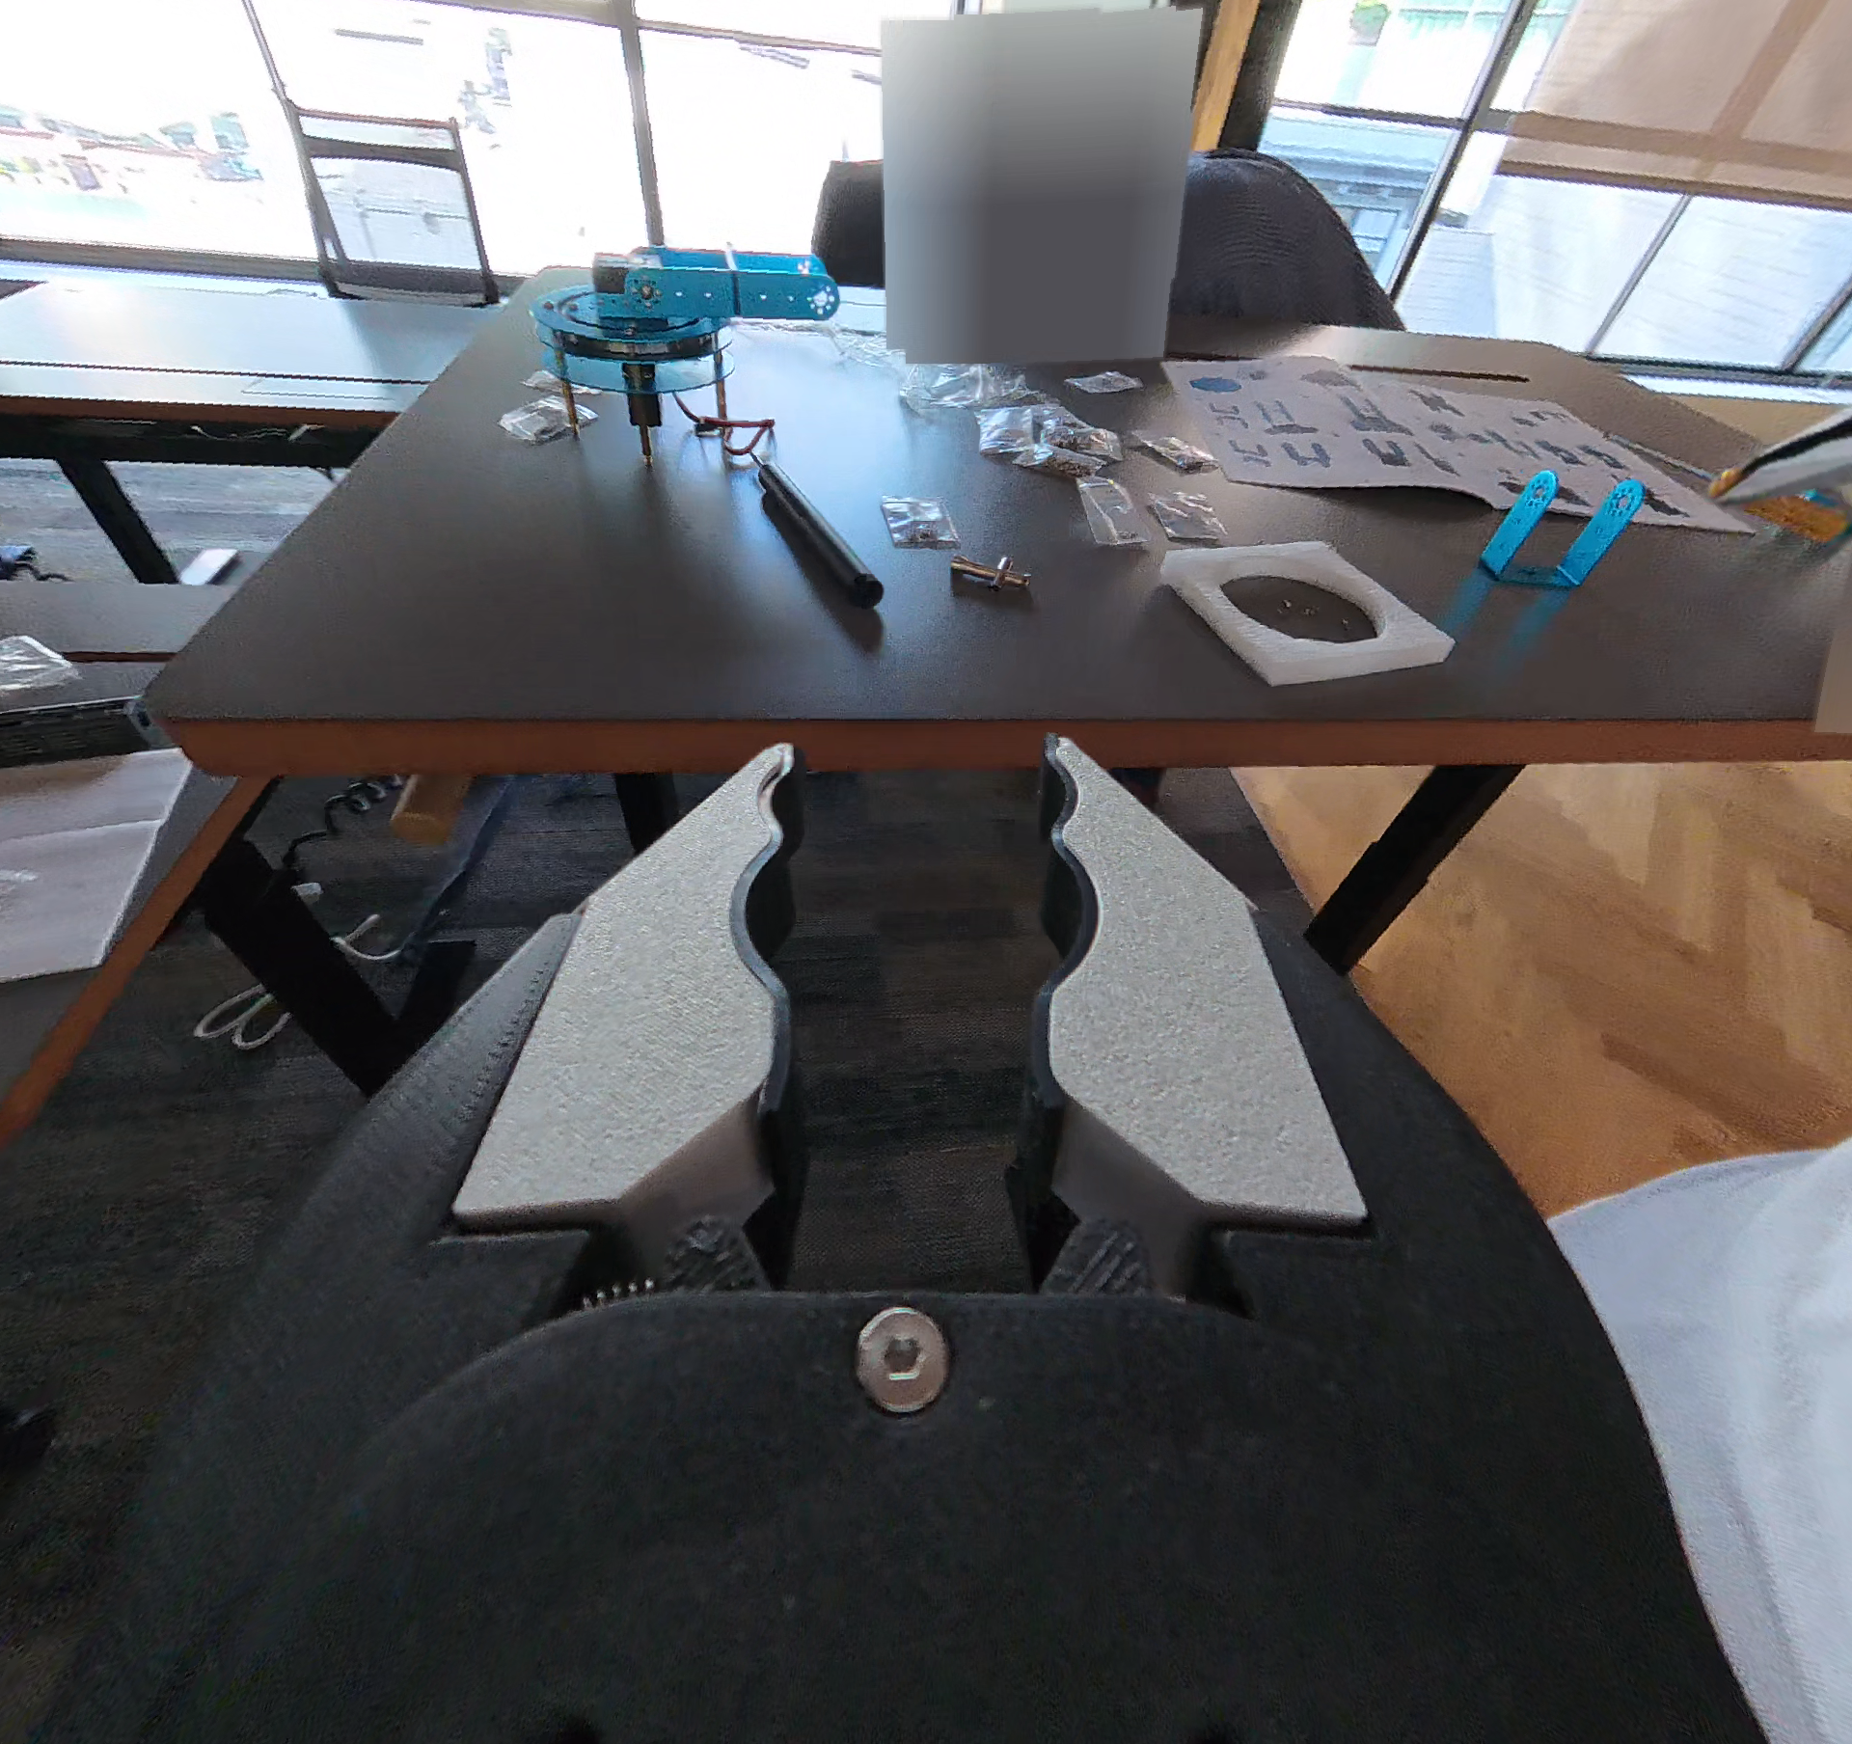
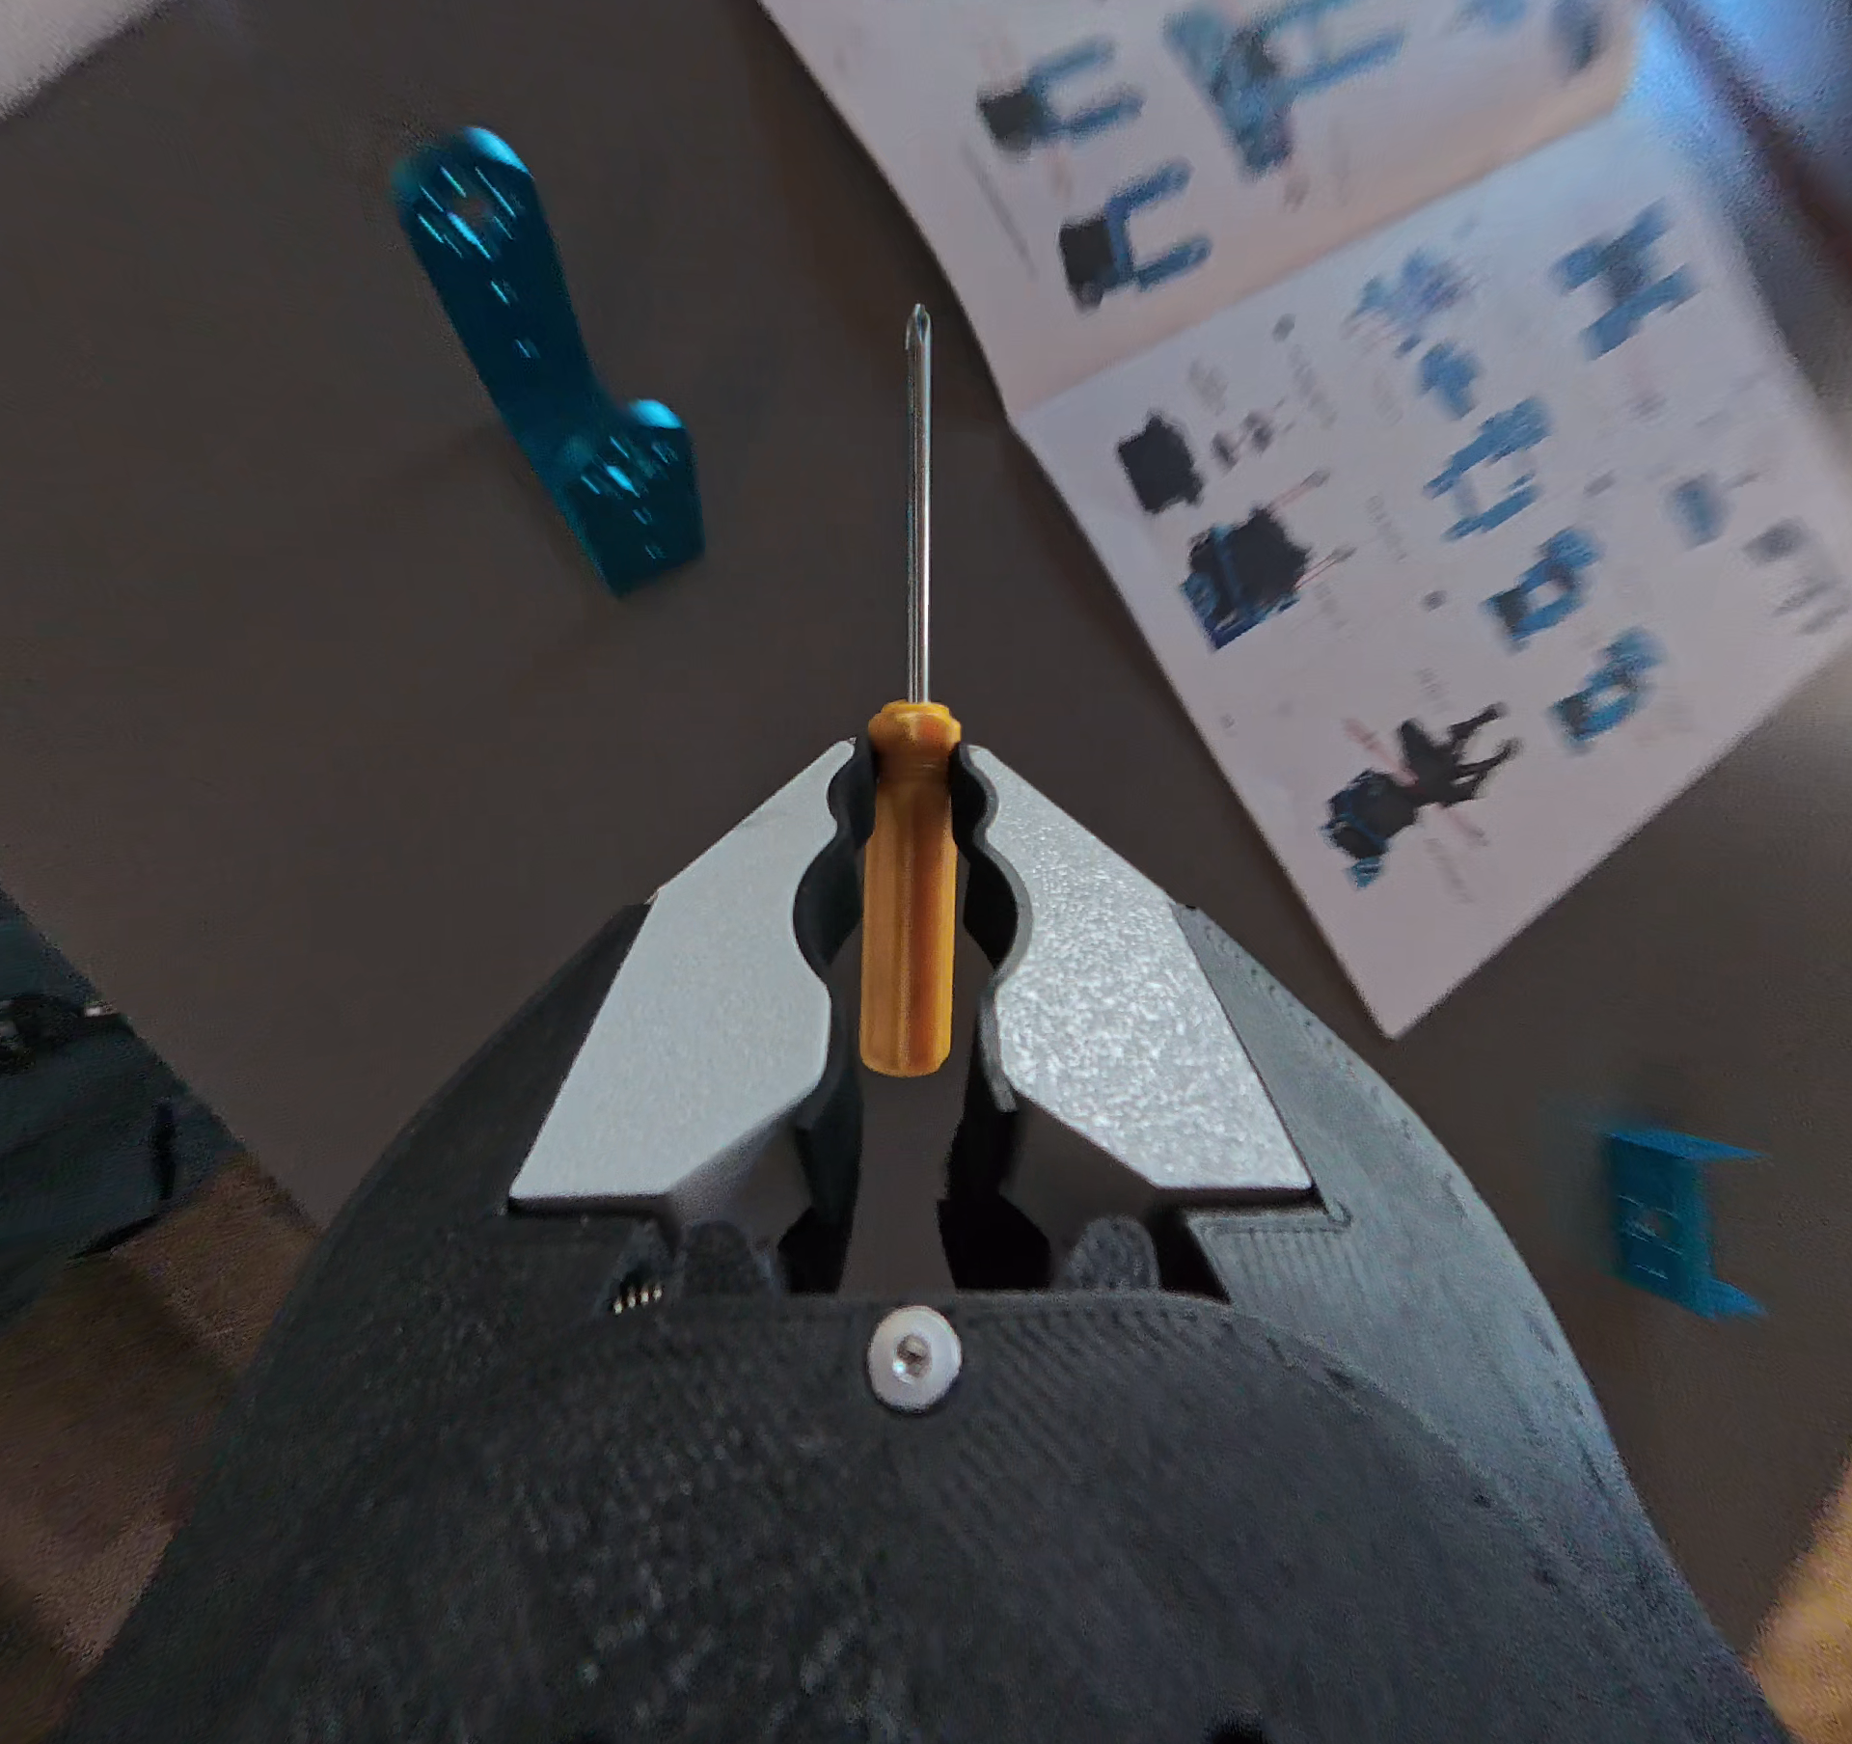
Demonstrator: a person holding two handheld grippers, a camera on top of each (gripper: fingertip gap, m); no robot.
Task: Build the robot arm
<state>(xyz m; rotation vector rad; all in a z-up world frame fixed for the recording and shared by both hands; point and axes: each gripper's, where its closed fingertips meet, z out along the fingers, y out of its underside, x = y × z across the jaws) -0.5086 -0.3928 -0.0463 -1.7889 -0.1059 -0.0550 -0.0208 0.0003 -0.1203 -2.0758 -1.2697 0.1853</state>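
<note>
My right gripper [image 2: 910, 754] is shut on an orange-handled screwdriver [image 2: 907, 894]; its thin metal shaft points forward above the dark table [image 2: 251, 694]. A blue metal U-bracket [image 2: 546, 363] stands on the table just left of the shaft tip. My left gripper [image 1: 917, 764] is open and empty, held off the table's near edge [image 1: 902, 744] and below it. In the left wrist view the same bracket [image 1: 1558, 533] stands at the right, with the right gripper's tip [image 1: 1784, 468] beside it.
On the table are a blue servo turntable assembly [image 1: 641, 323], a black-handled tool [image 1: 817, 533], a small metal wrench [image 1: 990, 573], several clear parts bags [image 1: 1052, 443], a white foam frame [image 1: 1303, 614] and an open instruction sheet [image 2: 1353, 343]. Another blue bracket [image 2: 1664, 1225] lies at the right. There is about 65 cm between the tips of the two grippers. From the right gripper's tips to the blue bracket [image 2: 1664, 1225] is close to 25 cm.
</note>
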